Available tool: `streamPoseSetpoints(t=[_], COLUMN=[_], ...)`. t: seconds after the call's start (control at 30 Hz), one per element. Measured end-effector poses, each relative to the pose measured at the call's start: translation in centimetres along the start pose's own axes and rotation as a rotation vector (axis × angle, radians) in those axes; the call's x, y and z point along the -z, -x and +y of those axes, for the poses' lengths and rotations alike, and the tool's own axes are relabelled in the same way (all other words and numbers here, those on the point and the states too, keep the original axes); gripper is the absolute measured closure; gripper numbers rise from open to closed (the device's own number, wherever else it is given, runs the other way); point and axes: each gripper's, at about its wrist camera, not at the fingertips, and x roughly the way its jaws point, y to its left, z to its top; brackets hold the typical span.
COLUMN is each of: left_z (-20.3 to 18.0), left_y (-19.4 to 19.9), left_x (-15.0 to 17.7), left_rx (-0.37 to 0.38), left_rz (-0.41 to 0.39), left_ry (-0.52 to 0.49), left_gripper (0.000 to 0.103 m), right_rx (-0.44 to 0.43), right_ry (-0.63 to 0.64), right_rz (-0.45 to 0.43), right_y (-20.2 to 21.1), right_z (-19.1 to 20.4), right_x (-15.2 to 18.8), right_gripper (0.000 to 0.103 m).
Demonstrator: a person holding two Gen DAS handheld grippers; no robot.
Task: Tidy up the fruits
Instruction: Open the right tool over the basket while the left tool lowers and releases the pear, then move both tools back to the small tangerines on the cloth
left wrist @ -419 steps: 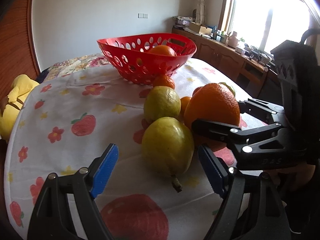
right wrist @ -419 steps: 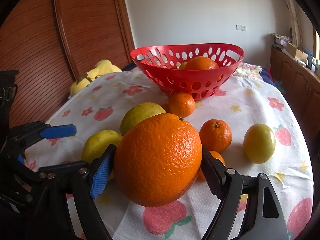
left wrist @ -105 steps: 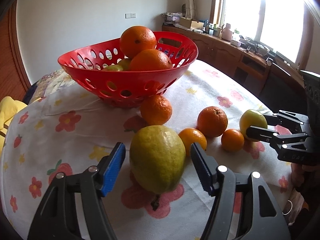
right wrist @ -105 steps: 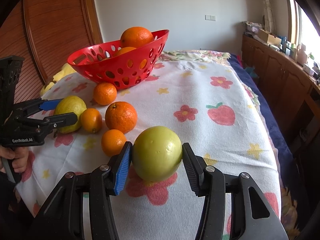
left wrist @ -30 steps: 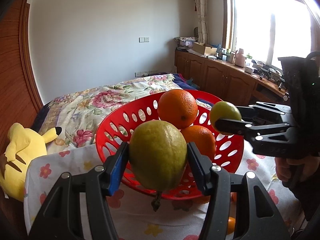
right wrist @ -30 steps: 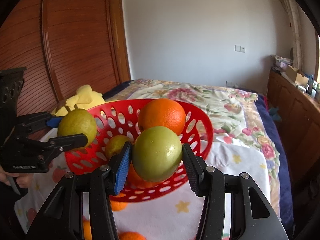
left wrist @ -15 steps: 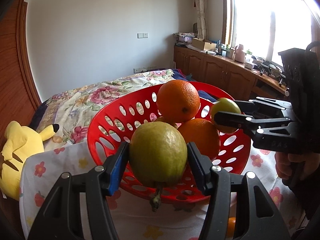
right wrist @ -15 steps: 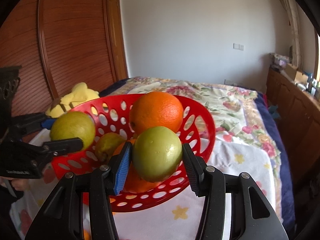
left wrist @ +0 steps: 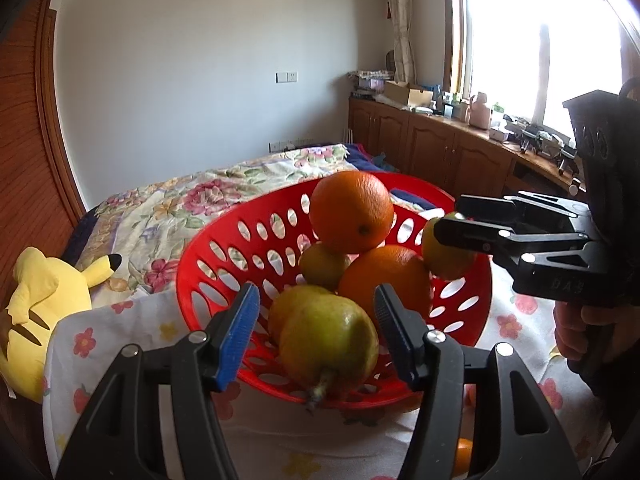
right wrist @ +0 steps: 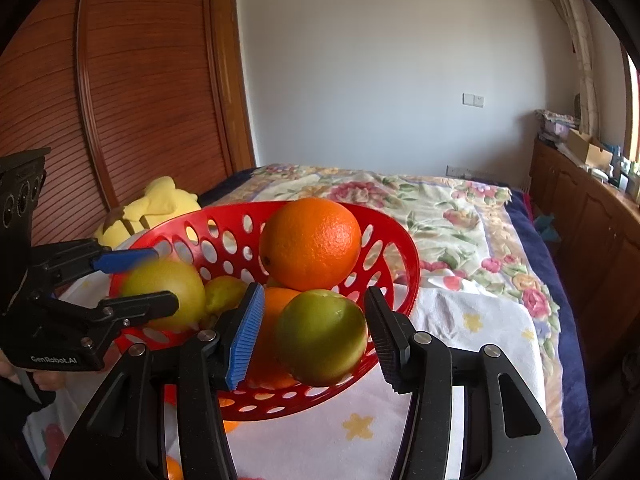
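L gripper (left wrist: 316, 334) opening, pear (left wrist: 328, 346) over basket (left wrist: 192, 276) rim.

A red plastic basket (left wrist: 224, 256) with oval holes in its wall stands on a flowered cloth. A large orange (left wrist: 351, 211) sits on top of the pile inside it, stem end facing forward, resting on a second orange (left wrist: 386, 276) and a small yellow-green fruit (left wrist: 323, 265) beside it. At the near rim a yellow-green pear (left wrist: 329, 346) lies with its stalk pointing down and forward over the edge, partly covering another yellowish fruit (left wrist: 290, 304) behind it. On the basket's right side a round green fruit (right wrist: 321, 337) sits at the rim, against the lower orange. A small orange (left wrist: 463, 456) lies on the cloth outside the basket.
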Motion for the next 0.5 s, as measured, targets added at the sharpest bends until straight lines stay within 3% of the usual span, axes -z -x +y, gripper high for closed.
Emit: streamPoseSetpoints(t=[0.5], left_z=[-1.5], left_y=[4.0], left_x=[1.5], left_rx=[0.001], left_rz=[-0.028], left_ry=[-0.005], left_gripper=[0.039], right_rx=[0.029], right_ry=[-0.006], right_rz=[-0.021], right_y=[4.0], right_z=[1.3], right_x=[1.3], right_gripper=[0.045])
